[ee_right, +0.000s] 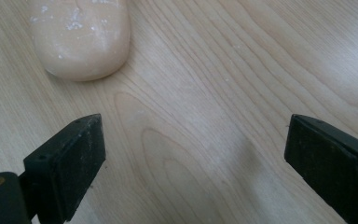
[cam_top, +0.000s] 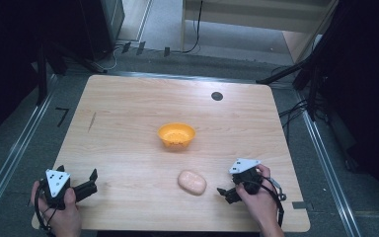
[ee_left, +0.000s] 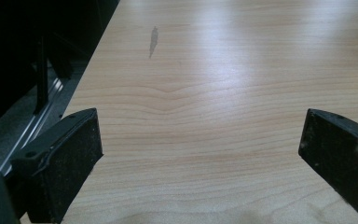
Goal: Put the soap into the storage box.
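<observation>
Two open hand-held grippers [cam_top: 90, 180] [cam_top: 223, 193], one bread roll [cam_top: 192, 182], one orange bowl [cam_top: 176, 135].

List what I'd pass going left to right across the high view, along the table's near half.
left gripper → pale pink soap-like bar → right gripper. The orange bowl sits farther back, left of the bar.
</observation>
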`<action>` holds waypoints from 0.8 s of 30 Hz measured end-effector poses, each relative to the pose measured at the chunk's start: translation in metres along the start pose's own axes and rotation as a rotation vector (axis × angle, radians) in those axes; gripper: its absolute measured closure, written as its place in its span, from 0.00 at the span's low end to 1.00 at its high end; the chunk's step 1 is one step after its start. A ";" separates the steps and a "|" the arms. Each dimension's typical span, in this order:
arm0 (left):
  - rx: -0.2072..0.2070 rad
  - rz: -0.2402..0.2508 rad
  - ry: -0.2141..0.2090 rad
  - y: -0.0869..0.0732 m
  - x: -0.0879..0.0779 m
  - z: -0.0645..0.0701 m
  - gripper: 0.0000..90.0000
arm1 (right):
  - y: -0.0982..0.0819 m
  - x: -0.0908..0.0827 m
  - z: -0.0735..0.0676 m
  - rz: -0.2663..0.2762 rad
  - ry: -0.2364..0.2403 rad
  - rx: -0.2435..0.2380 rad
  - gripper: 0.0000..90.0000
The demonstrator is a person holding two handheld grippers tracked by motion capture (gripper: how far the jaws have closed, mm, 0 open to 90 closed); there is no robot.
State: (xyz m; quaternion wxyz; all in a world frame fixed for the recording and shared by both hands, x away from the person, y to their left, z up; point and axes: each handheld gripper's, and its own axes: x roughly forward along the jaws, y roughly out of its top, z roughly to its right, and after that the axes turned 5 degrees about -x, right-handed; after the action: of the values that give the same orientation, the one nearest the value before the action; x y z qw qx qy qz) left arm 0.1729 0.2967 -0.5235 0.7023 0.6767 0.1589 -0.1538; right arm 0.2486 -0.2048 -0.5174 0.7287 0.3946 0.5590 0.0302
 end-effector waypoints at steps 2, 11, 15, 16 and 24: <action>-0.002 0.001 0.000 0.000 0.000 0.000 0.00 | 0.002 0.002 -0.002 0.001 0.005 -0.003 0.07; -0.005 0.000 -0.002 0.000 0.000 0.000 0.00 | 0.012 0.008 -0.009 -0.006 0.029 -0.023 0.07; -0.004 0.000 -0.003 0.000 0.000 0.000 0.00 | 0.016 0.010 -0.012 -0.003 0.036 -0.029 0.07; -0.003 0.001 -0.003 0.000 0.000 0.000 0.00 | 0.018 0.011 -0.013 -0.001 0.042 -0.035 0.07; -0.005 0.000 -0.003 0.000 0.000 0.000 0.00 | 0.025 0.019 -0.020 0.000 0.065 -0.039 0.07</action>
State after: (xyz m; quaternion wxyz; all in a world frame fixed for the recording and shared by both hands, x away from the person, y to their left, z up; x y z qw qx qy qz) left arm 0.1731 0.2971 -0.5235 0.7043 0.6746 0.1580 -0.1544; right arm 0.2492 -0.1676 -0.5180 0.7177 0.3792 0.5816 0.0540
